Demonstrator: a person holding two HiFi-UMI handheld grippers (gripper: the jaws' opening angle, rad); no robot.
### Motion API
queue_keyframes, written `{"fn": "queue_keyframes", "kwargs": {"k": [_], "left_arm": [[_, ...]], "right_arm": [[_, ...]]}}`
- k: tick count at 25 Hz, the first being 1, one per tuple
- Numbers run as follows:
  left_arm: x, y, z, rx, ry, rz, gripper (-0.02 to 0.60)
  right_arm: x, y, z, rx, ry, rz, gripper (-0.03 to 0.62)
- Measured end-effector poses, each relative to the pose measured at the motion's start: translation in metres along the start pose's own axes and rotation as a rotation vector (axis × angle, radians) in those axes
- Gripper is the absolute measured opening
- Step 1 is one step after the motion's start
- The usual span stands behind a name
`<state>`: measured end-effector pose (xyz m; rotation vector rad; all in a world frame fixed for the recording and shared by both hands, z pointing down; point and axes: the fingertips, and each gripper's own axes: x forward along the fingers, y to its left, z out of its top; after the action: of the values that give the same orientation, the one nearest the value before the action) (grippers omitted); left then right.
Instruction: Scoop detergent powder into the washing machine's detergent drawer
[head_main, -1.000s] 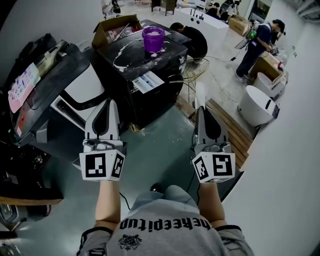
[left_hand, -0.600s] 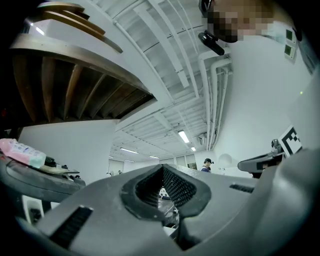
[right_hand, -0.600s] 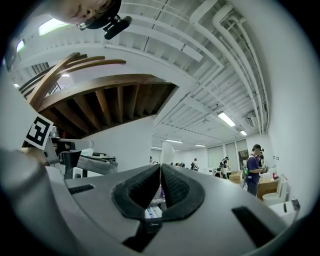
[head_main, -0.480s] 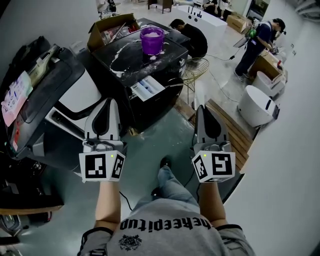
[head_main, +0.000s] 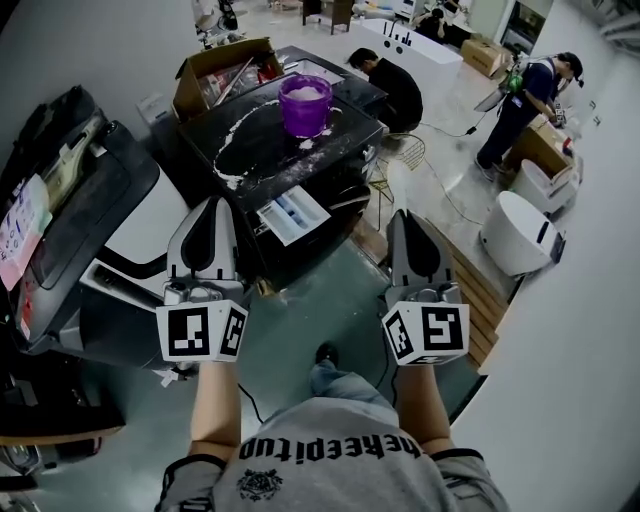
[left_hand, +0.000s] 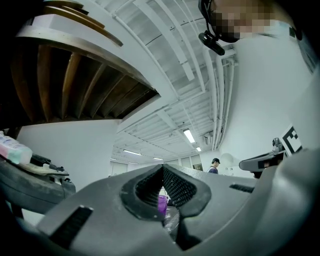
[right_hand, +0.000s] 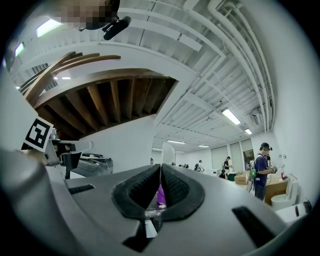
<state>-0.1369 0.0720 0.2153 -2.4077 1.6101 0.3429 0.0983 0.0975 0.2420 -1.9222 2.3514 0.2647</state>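
Both grippers wait in front of the washing machine, nothing picked up yet.

The black washing machine (head_main: 270, 152) stands far from the person, in the middle, and its top serves as the counter, with white powder (head_main: 238, 135) spilled on it. On the far side of this top stands the purple tub (head_main: 305, 103), which has white powder inside. The detergent drawer (head_main: 293, 215) is pulled out of the front toward the person and is open upward. It lies between the two grippers and a little farther than the fingers. The left gripper (head_main: 213, 203) seems slightly nearer to it than the right gripper (head_main: 405, 214). Both pairs of fingers are clenched on nothing. I see no scoop, so I judge the first reach goes far, over the drawer, to the tub.
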Motion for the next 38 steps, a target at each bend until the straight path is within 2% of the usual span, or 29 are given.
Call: {"fn": "queue_keyframes", "kwargs": {"k": [9,16,30,38], "left_arm": [[0.079,0.001,-0.014,0.01,-0.024,0.026,0.003],[0.116,-0.005,-0.027,0.018,-0.039,0.048,0.003],[0.164,-0.008,-0.052,0.03,-0.013,0.042,0.003],[0.214,0.012,-0.067,0.027,-0.014,0.035,0.003]], "right_arm": [[0.072,-0.045,-0.009,0.007,-0.016,0.023,0.006],[0.104,-0.071,-0.021,0.01,-0.023,0.056,0.006],[0.152,-0.092,-0.044,0.047,-0.012,0.109,0.006],[0.208,-0.098,-0.053,0.033,0.004,0.129,0.006]]}}
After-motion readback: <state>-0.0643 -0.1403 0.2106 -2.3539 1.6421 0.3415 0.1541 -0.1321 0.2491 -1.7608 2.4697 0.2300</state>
